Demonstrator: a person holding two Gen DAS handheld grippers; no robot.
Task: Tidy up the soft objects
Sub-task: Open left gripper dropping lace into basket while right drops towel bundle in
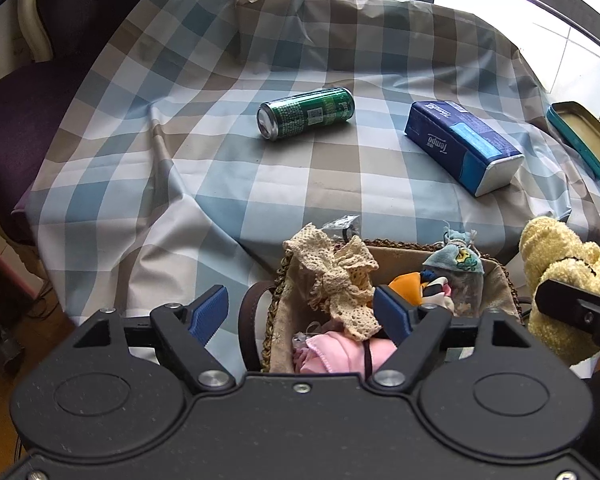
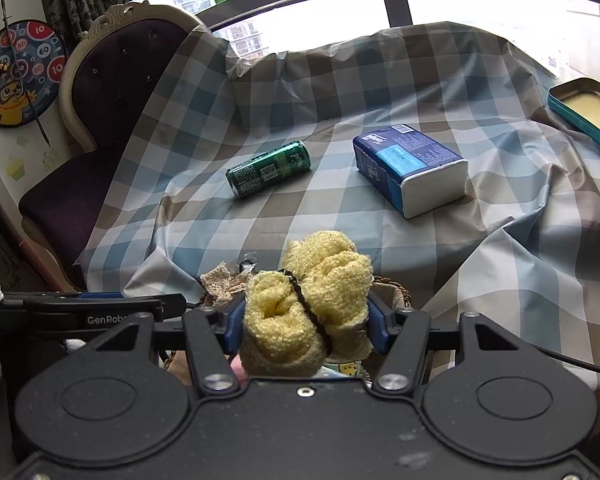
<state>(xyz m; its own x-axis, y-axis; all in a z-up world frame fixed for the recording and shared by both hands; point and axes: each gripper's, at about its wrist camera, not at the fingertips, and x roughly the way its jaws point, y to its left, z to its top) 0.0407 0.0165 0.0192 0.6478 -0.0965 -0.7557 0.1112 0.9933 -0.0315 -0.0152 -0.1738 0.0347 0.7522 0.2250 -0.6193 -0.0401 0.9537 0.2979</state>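
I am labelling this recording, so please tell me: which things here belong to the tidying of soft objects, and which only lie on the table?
Belong to the job:
- yellow fuzzy cloth, clamped in the right gripper
- woven basket
- lace bow, pink cloth and small pouch in the basket
- left gripper, open over the basket

Just lying about:
- green can
- tissue pack
- teal tin

can (image 1: 306, 113): glossy metal | towel (image 2: 312, 304): fuzzy yellow cloth | basket (image 1: 277, 280): rough woven fibre | tablecloth (image 1: 220, 184): smooth checked cloth
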